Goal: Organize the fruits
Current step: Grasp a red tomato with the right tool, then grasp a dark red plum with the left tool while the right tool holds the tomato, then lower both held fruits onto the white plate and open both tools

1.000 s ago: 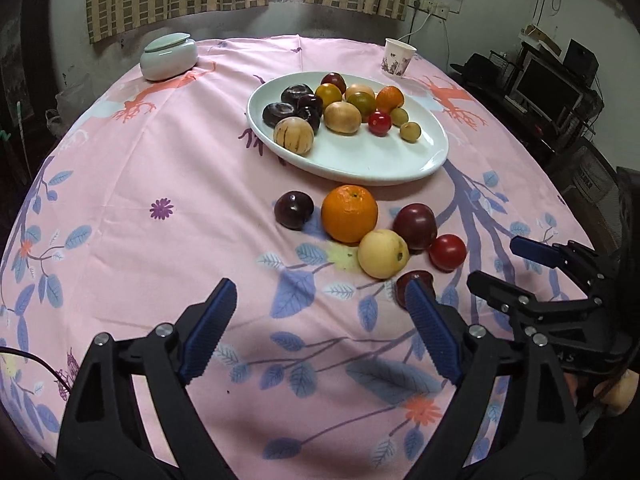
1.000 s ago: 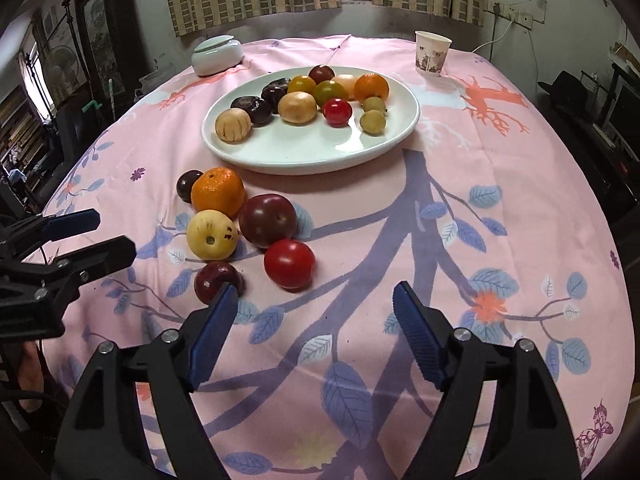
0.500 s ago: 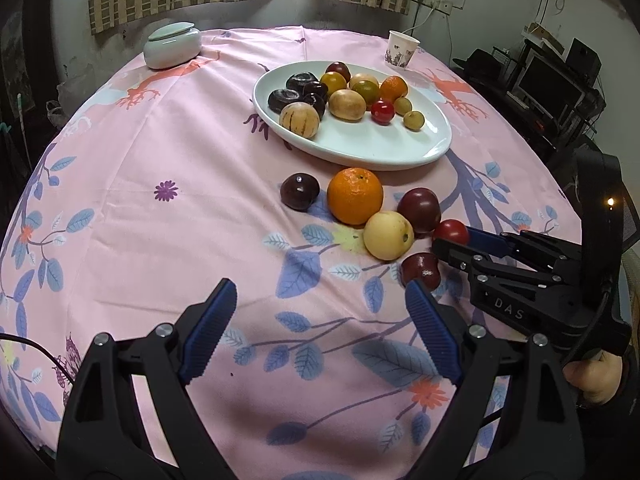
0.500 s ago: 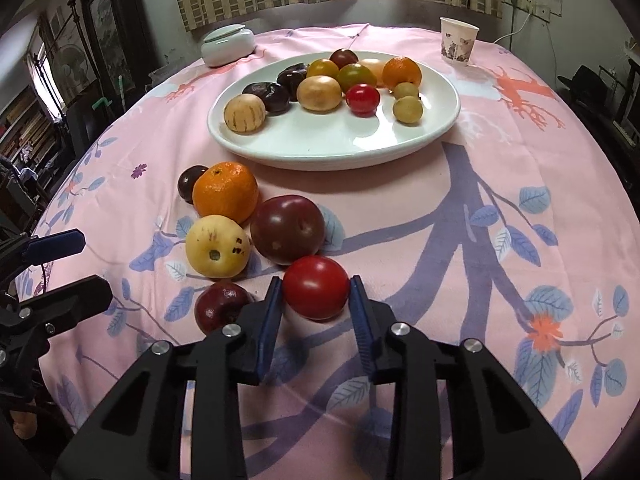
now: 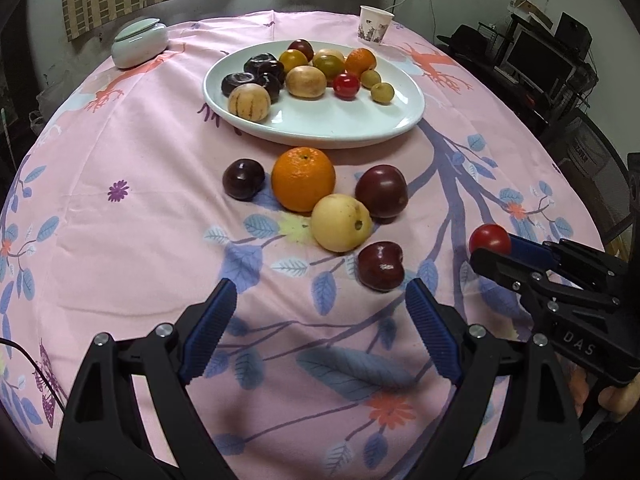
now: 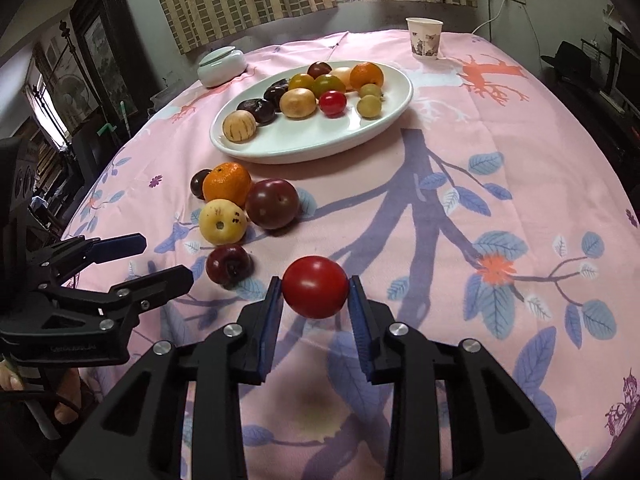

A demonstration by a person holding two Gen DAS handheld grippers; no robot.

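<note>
A pink leaf-print tablecloth covers the table. The white plate of fruit lies well ahead of the right gripper, whose narrowed jaws clamp a smooth, round red tomato. The left gripper stands wide, holding nothing.

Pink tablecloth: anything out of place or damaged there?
Nothing damaged or spilled. Five fruits lie loose on the pink tablecloth beside the white oval plate; the right gripper holds a round red tomato.
</note>
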